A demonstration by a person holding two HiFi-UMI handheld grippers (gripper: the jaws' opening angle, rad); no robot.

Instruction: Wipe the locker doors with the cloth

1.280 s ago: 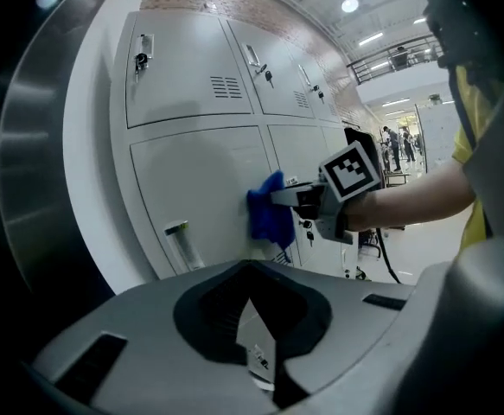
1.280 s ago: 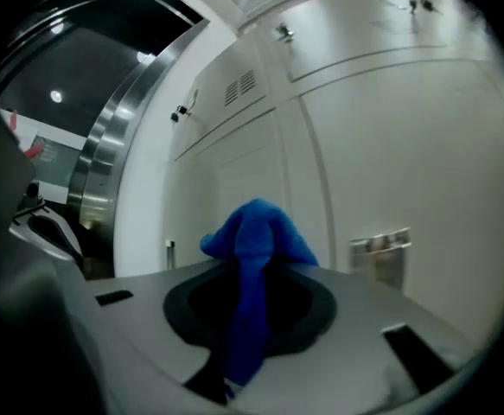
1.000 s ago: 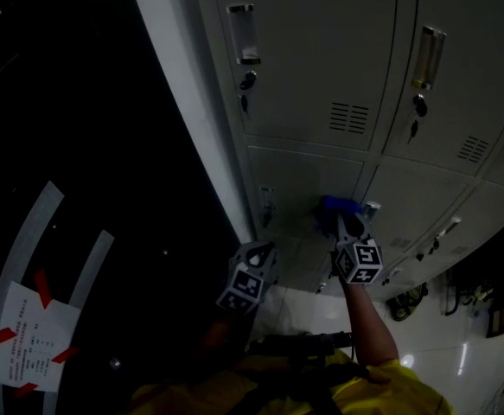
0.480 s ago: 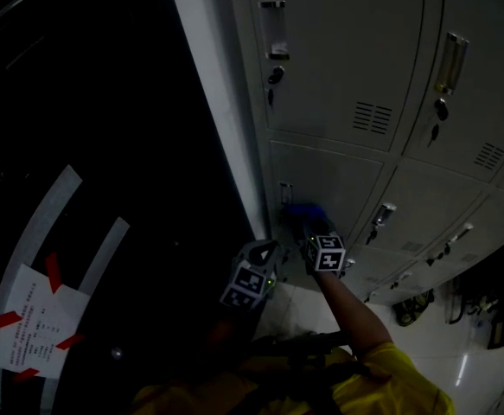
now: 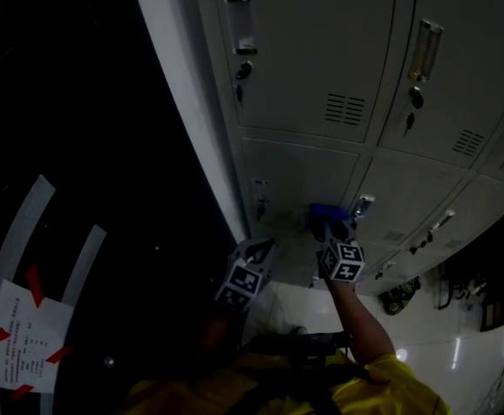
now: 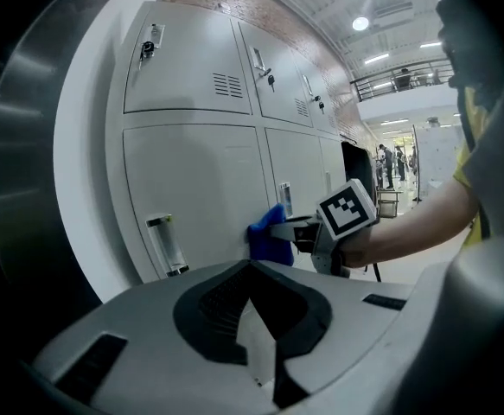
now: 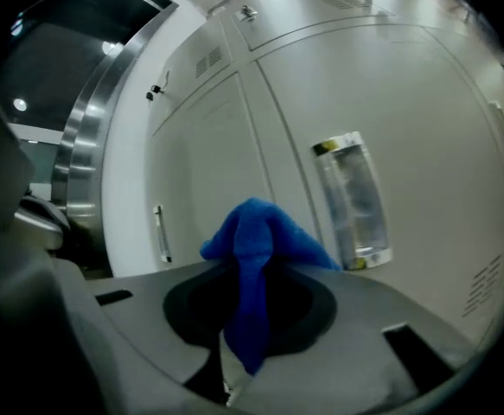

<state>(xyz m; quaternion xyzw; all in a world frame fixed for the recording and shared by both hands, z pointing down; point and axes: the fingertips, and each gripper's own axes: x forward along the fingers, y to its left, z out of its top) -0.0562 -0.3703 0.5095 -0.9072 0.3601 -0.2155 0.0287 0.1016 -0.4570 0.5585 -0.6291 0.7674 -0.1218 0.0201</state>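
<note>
The blue cloth (image 7: 256,232) is soft, light and floppy. It looks easy to squash and would bend around the handles. The right claw (image 5: 331,228) is pinching it by a bunched-up fold, with a fat lump sticking out past the tips. That lump is pressed on the lower locker door (image 5: 295,175), near the door's right edge. I think a tight pinch on the thick fold is best, because a thin corner could slip out while rubbing. The left claw (image 5: 263,249) is pressed together with nothing in it, and it hangs just beside the lockers, down by the door's bottom edge.
</note>
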